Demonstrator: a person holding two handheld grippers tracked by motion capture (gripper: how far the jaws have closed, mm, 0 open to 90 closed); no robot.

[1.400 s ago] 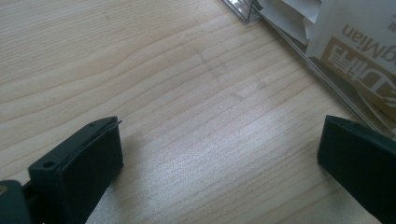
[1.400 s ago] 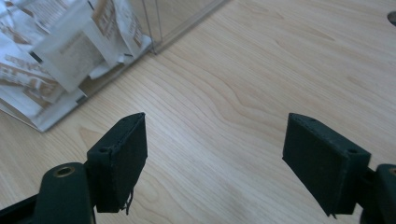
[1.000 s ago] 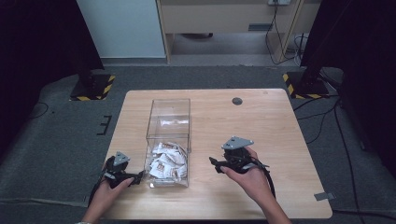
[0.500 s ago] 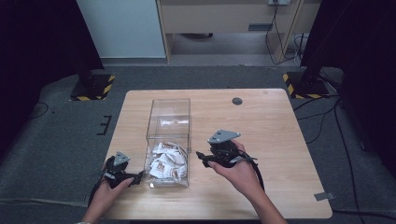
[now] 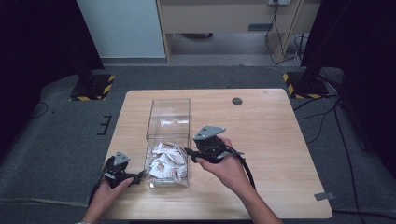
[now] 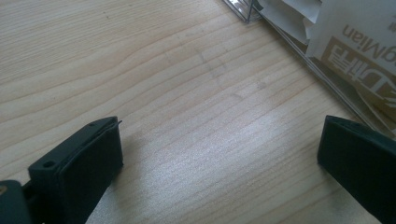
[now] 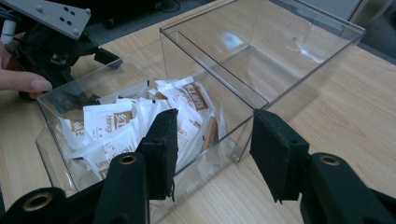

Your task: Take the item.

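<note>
A clear plastic box [image 5: 150, 122] with two compartments stands on the wooden table [image 5: 275, 140]. Its near compartment holds several white and brown sachets [image 5: 166, 162]; the far one looks bare. My right gripper [image 5: 188, 152] is open at the box's right wall, its jaws raised beside the near compartment. From the right gripper view, the right gripper [image 7: 212, 140] points at the sachets [image 7: 116, 122] and the divider [image 7: 219, 77]. My left gripper [image 5: 137, 178] is open, low on the table just left of the box. In the left gripper view, the left gripper [image 6: 219, 144] spans bare wood, the sachets [image 6: 359, 51] behind the wall at top right.
A small dark round cap [image 5: 237, 101] sits in the table near its far edge. The table's right half is bare wood. Grey carpet, cables and black stands with striped feet [image 5: 93, 88] surround the table.
My right gripper has moved left and slightly up, from the open table to the box's right wall. The left gripper has stayed put.
</note>
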